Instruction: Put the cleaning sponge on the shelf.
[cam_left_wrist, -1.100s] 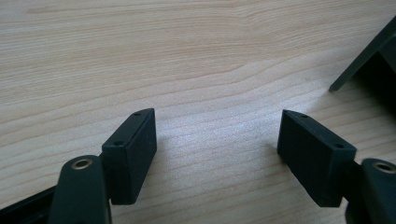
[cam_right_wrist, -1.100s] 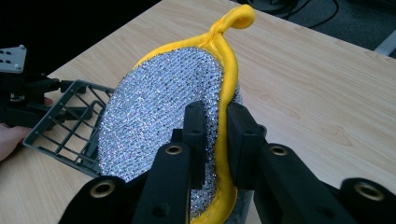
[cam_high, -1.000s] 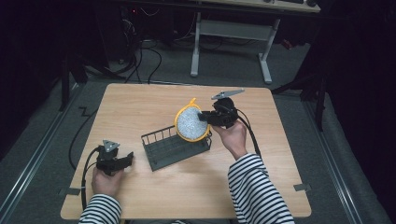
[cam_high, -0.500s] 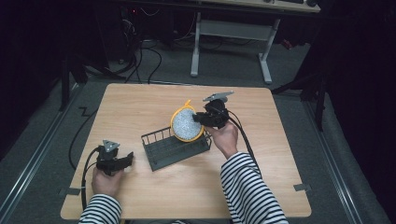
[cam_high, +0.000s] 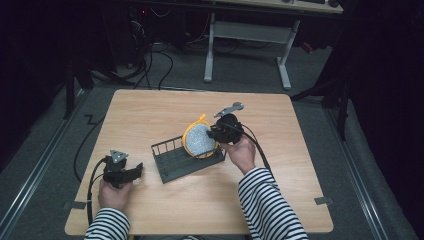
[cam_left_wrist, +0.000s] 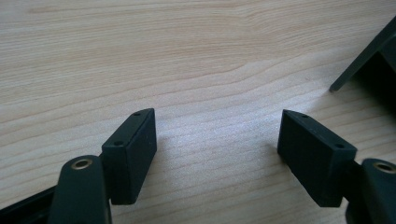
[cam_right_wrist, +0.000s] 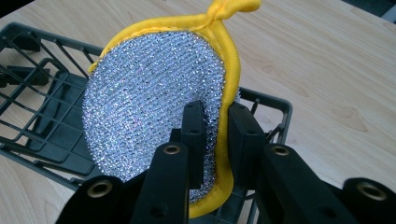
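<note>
Right gripper view shows my right gripper (cam_right_wrist: 215, 135) clamped on the scrubber (cam_right_wrist: 154, 112) at centre frame, above the basket (cam_right_wrist: 42, 107) — a thin edge grip, so it may twist loose — left gripper (cam_left_wrist: 217, 144) spread, empty.

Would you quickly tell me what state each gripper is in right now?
Left gripper: open, holding nothing, low over the table.
Right gripper: shut on the yellow-edged scouring pad, over the wire basket.
</note>
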